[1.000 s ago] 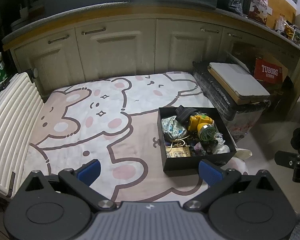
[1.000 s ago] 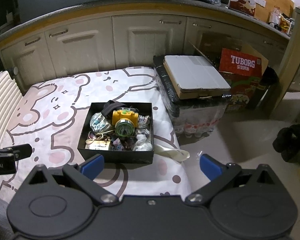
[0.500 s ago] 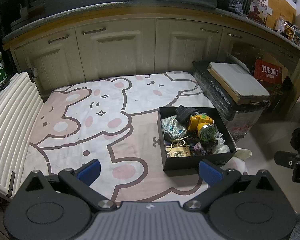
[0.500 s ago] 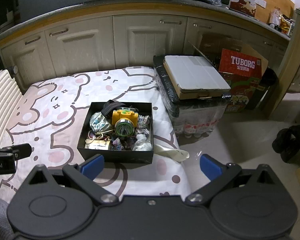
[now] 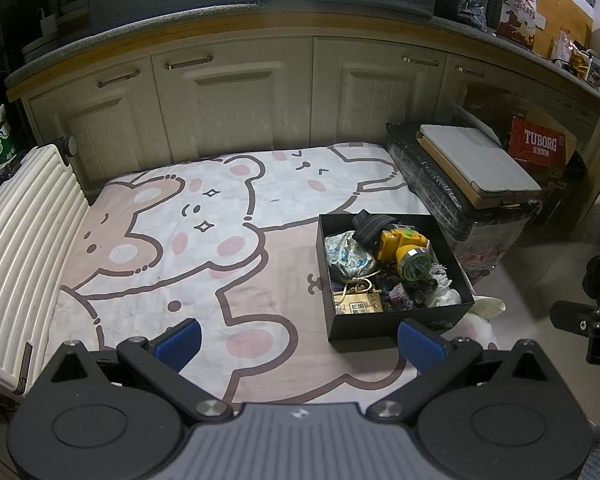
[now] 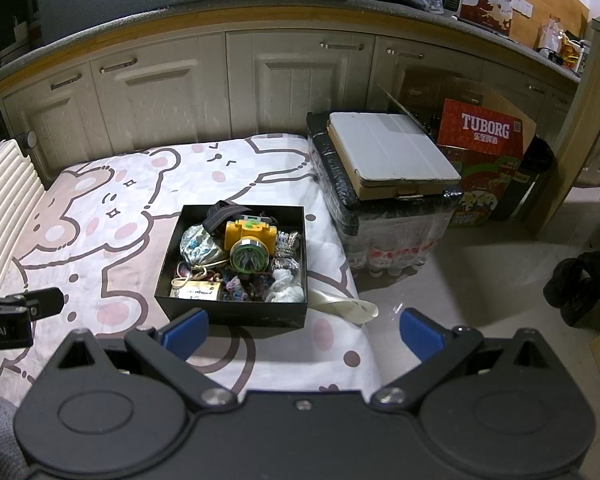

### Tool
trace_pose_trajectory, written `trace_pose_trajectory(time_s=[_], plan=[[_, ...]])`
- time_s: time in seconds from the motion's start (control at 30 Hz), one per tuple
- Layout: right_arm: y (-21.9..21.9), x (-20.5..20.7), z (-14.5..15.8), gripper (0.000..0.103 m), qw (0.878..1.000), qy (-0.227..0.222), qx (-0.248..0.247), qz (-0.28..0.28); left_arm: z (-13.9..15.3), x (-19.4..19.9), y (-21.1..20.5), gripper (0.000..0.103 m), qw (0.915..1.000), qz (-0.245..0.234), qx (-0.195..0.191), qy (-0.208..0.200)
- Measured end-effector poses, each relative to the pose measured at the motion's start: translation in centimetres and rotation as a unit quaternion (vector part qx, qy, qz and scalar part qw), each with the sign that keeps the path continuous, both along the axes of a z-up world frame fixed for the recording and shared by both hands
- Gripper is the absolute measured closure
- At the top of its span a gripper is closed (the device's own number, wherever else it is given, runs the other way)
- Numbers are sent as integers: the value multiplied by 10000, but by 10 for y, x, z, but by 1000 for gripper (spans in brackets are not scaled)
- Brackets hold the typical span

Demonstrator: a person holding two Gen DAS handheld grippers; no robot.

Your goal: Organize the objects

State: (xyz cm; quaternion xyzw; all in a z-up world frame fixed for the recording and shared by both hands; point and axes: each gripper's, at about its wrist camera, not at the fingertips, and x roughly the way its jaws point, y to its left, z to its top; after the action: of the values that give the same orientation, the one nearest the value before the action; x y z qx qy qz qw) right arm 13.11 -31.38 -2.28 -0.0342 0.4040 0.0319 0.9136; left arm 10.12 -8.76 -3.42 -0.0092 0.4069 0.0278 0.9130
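Note:
A black open box (image 5: 396, 320) (image 6: 232, 312) sits on a bear-print blanket (image 5: 204, 240) (image 6: 100, 216). Inside lie a yellow headlamp (image 5: 406, 250) (image 6: 250, 240) with a dark strap, a patterned cloth pouch (image 5: 346, 258) (image 6: 198, 246), a small tan card box (image 5: 358, 304) (image 6: 198, 292), crocheted bits and white cloth. My left gripper (image 5: 298, 340) hovers open in front of the box's near-left side, nothing between its blue pads. My right gripper (image 6: 304, 334) hovers open just in front of the box's near wall, holding nothing.
Cream cabinets (image 5: 244, 92) run along the back. A black-wrapped crate carrying a grey folder (image 6: 392, 152) stands right of the blanket, with a red Tuborg carton (image 6: 488, 136) behind. A white ribbed panel (image 5: 16, 240) borders the left. A cream strip (image 6: 344, 306) lies by the box.
Both views have shifted only slightly; the grippers stay open and the box and its contents have not moved.

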Motion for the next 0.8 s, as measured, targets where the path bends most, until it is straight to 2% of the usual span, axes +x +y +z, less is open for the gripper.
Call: trace_pose_trajectory(time_s=[0.8], plan=[[1,0,1,0,10000,5,15,2,0,1,0,0,10000,2,0,3]])
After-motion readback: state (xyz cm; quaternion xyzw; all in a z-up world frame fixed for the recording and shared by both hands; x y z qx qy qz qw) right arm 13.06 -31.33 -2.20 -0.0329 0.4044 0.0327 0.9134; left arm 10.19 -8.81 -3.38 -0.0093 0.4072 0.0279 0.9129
